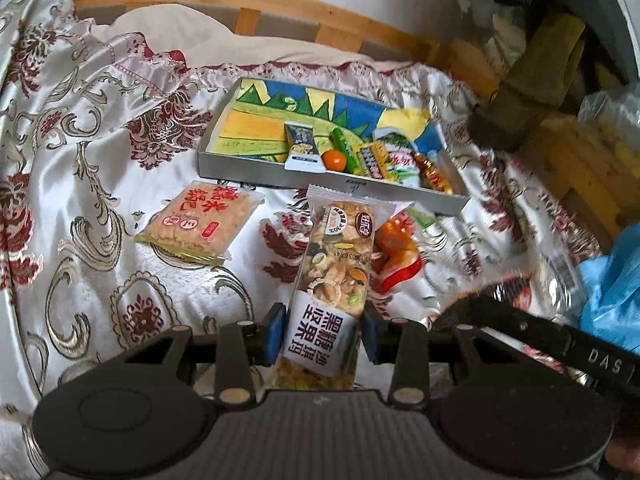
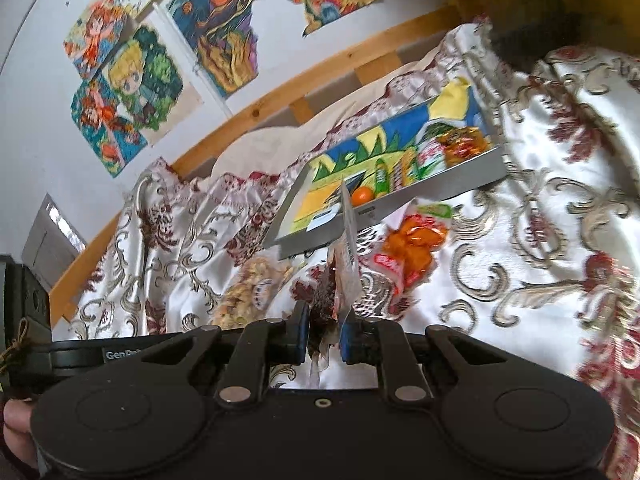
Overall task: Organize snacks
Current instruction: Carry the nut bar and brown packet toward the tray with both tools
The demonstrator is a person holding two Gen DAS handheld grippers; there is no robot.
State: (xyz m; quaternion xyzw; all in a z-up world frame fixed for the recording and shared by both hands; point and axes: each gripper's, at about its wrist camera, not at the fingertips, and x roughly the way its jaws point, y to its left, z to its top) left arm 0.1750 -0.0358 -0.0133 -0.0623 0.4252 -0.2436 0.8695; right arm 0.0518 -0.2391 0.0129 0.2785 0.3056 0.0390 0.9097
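Observation:
My left gripper (image 1: 323, 334) is shut on a long nut-bar packet (image 1: 336, 276) with a white label, held lengthwise above the bedspread. My right gripper (image 2: 324, 330) is shut on a thin clear snack packet (image 2: 340, 264) seen edge-on, with dark contents. A grey tray (image 1: 240, 164) with a colourful lining lies ahead; it holds several snacks at its right end, among them a small orange (image 1: 334, 159) and a green tube (image 1: 345, 148). A rice-cracker packet (image 1: 200, 224) lies on the bedspread left of the bar. An orange-and-red packet (image 1: 396, 254) lies to its right. The tray (image 2: 452, 178) and the orange packet (image 2: 412, 246) also show in the right wrist view.
A white satin bedspread (image 1: 100, 152) with red and gold flowers covers the bed. A wooden bed rail (image 1: 248, 4) runs behind the tray. The other gripper's black body (image 1: 560, 340) reaches in at lower right. Drawings (image 2: 132, 92) hang on the wall. A blue cloth (image 1: 616, 280) sits at the right edge.

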